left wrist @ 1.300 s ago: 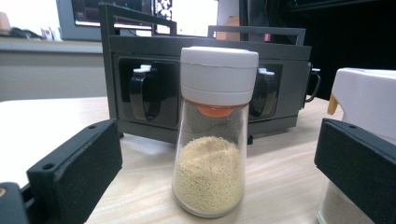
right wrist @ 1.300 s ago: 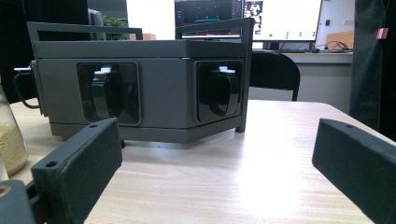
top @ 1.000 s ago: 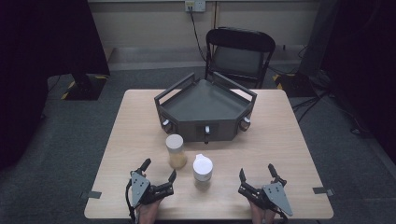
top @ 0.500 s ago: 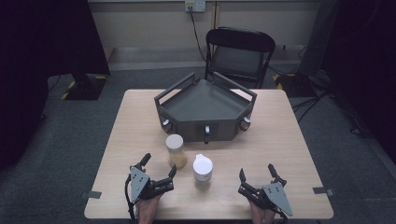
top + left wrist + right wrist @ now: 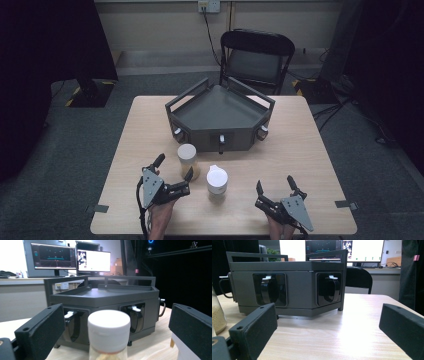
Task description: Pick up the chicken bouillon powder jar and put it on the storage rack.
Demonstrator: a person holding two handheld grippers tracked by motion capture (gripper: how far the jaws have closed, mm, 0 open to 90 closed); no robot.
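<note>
**Lined up on the spice jar**

My left gripper (image 5: 173, 167) has its jaws spread wide, one each side of the clear jar with the white screw cap (image 5: 109, 333), not touching it. The jar stands just before the dark grey angular metal tray box (image 5: 220, 112). My right gripper (image 5: 275, 188) gapes wide too, holding nothing, over the light wooden table (image 5: 310, 150).

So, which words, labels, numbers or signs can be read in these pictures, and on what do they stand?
No text can be read.
Monitors behind the table: graphs and windows, too blurred to read.
Jar with the white lid: no label shows.
Grey tray unit: no lettering shows.
Pink tag on the dark curtain: too small to read.
</note>
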